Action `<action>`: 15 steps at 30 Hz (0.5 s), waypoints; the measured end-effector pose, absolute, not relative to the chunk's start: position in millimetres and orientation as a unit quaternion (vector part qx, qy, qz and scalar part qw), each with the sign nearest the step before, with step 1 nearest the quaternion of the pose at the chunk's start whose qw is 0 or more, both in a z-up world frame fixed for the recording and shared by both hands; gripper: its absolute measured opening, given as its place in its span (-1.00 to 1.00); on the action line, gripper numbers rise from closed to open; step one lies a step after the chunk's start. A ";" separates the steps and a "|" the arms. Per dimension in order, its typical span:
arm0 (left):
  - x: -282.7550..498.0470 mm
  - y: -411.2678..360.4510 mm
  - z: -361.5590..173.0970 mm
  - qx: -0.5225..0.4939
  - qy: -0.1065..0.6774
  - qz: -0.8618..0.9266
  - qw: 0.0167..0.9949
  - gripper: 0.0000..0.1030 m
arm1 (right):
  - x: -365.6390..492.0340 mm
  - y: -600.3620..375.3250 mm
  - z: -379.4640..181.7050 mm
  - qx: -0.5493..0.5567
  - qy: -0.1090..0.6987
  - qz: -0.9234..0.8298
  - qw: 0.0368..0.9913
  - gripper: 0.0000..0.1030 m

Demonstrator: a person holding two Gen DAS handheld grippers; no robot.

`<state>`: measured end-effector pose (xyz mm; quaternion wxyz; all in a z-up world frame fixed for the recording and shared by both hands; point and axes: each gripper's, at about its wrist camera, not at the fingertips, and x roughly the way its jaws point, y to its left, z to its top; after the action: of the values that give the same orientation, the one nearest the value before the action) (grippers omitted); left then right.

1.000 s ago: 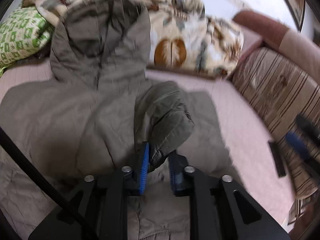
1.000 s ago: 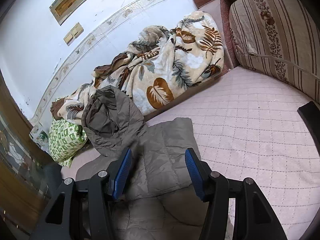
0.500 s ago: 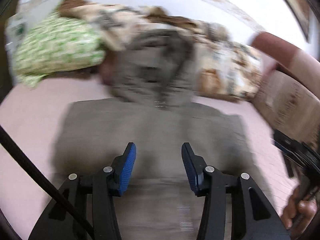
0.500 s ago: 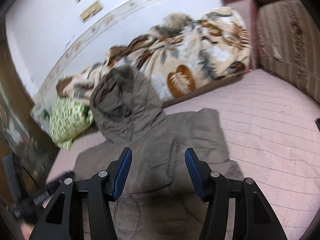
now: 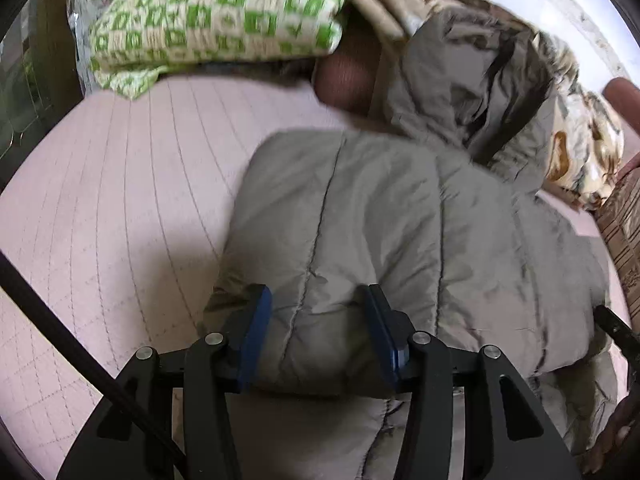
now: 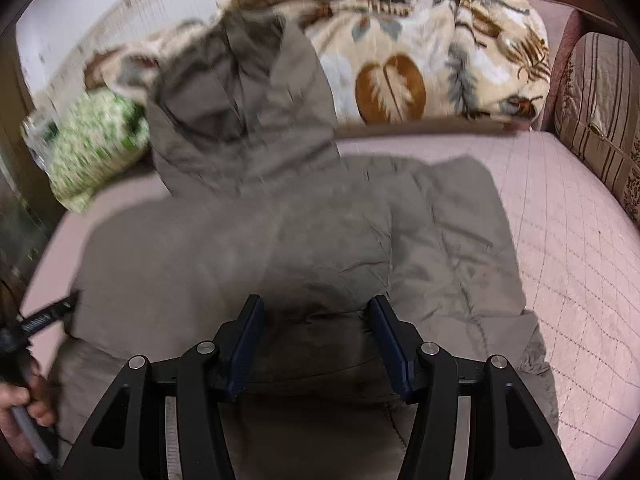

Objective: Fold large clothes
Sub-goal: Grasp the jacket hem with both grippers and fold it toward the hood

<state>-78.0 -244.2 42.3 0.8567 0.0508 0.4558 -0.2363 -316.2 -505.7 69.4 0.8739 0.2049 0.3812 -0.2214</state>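
Sleeve no longer gripped, folded onto grey jacket (image 5: 400, 220); both hand-held grippers, left (image 5: 318, 336) and right (image 6: 318, 344), wide, empty.

a pink quilted bed (image 6: 560, 240) carries the grey jacket (image 6: 280, 240), green pillow (image 5: 216, 12) and leaf-print blanket (image 6: 420, 60).

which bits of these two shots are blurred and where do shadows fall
Left wrist view: the pillow and hood are smeared, the jacket panel near the left gripper is sharper, and a shadow lies on the bed cover left of the jacket. Right wrist view: pillow and hood blurred, dark shadow ahead of the right gripper.
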 end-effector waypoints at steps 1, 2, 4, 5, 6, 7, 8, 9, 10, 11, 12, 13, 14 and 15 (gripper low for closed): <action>-78.6 -246.9 40.1 0.063 0.455 -0.235 0.856 -0.06 | -313.4 -506.4 65.2 0.204 0.391 -0.223 0.869 0.16; -79.9 -250.0 39.4 0.078 0.454 -0.232 0.857 -0.06 | -309.8 -508.3 58.1 0.205 0.404 -0.225 0.863 0.20; -81.8 -253.9 38.4 0.091 0.452 -0.228 0.858 -0.06 | -307.1 -512.9 49.4 0.216 0.418 -0.223 0.854 0.24; -81.6 -254.5 37.2 0.093 0.452 -0.228 0.857 -0.06 | -306.5 -516.3 45.5 0.225 0.422 -0.219 0.850 0.25; -80.9 -254.4 35.8 0.093 0.453 -0.228 0.857 -0.05 | -306.7 -519.1 43.9 0.232 0.424 -0.216 0.848 0.26; -80.7 -253.5 35.3 0.092 0.453 -0.228 0.857 -0.05 | -307.3 -520.1 43.7 0.236 0.425 -0.214 0.847 0.26; -81.9 -252.6 36.2 0.092 0.450 -0.227 0.859 -0.05 | -307.5 -521.1 44.6 0.238 0.424 -0.213 0.847 0.26; -84.9 -251.3 39.1 0.092 0.445 -0.224 0.862 -0.06 | -308.9 -521.4 45.3 0.239 0.423 -0.214 0.848 0.26; -87.4 -250.0 42.3 0.093 0.441 -0.222 0.865 -0.06 | -310.2 -519.8 46.6 0.239 0.421 -0.214 0.848 0.26; -91.0 -248.9 48.4 0.089 0.435 -0.224 0.867 -0.06 | -313.6 -519.7 51.1 0.243 0.417 -0.216 0.848 0.26; -96.3 -247.7 56.8 0.078 0.428 -0.237 0.869 -0.06 | -316.4 -519.1 57.3 0.248 0.410 -0.217 0.851 0.26; -99.8 -247.5 63.4 0.072 0.423 -0.245 0.870 -0.06 | -318.0 -517.8 62.8 0.250 0.402 -0.217 0.854 0.26; -106.4 -248.4 71.6 0.068 0.412 -0.253 0.873 -0.06 | -323.3 -514.9 73.9 0.246 0.385 -0.218 0.862 0.26; -113.7 -250.6 79.2 0.065 0.399 -0.263 0.876 -0.06 | -326.1 -511.3 81.3 0.241 0.375 -0.218 0.868 0.26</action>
<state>-113.7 -250.6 79.2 0.8759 0.0647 0.3992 -0.2633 -326.1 -511.3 81.3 0.8684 0.2405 0.3745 -0.2184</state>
